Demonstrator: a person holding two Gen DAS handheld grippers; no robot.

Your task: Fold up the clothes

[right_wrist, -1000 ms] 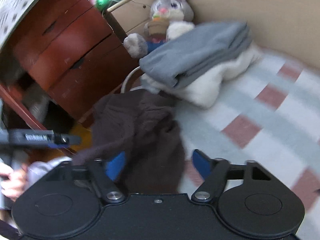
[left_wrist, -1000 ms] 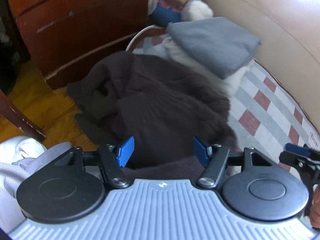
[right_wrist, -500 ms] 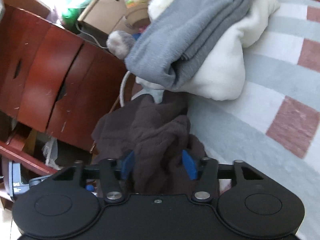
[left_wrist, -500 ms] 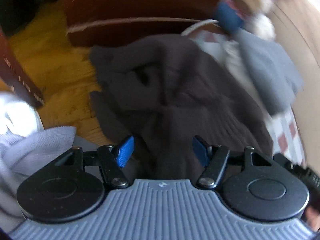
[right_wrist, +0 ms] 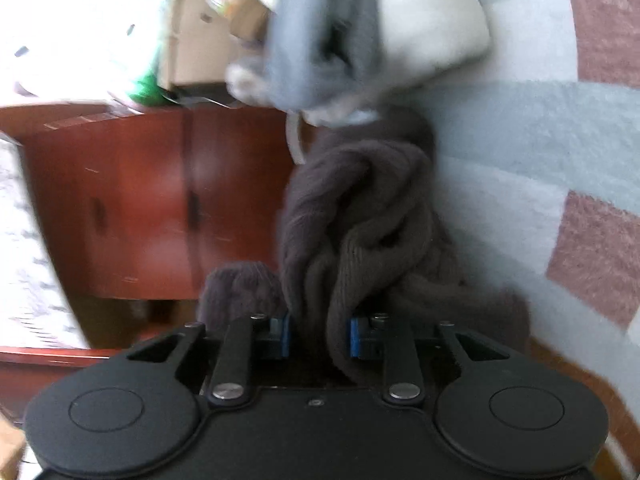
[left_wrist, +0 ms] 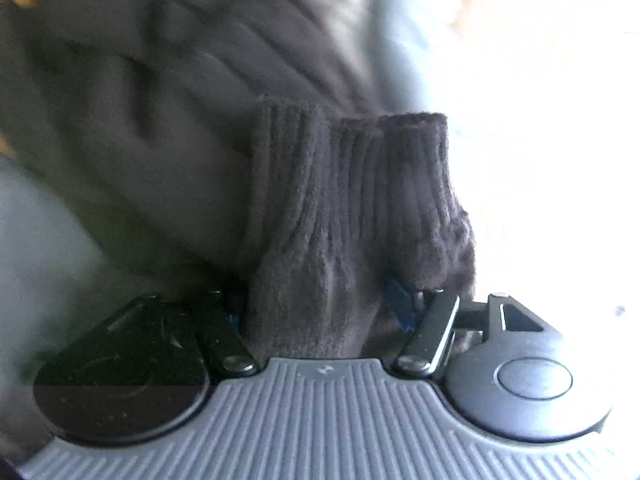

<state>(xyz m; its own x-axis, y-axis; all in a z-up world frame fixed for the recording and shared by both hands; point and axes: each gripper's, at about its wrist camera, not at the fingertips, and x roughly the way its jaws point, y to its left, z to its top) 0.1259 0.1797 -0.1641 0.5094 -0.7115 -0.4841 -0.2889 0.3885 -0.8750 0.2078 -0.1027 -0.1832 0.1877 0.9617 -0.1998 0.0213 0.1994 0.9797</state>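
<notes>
Brown knit sweater (right_wrist: pixel 360 216) clamped in both grippers' fingers (grey folded garment (right_wrist: pixel 316 40) beside it, red cabinet (right_wrist: pixel 160 200) close).

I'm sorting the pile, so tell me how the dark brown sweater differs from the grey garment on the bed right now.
The dark brown sweater is bunched and twisted, while the grey garment looks folded. The sweater is gripped by the right claw and the left claw; the grey garment is untouched. The sweater shows ribbed knit, the grey garment looks smooth. The grey garment rests on a white garment. Both lie on the checked bedcover.
</notes>
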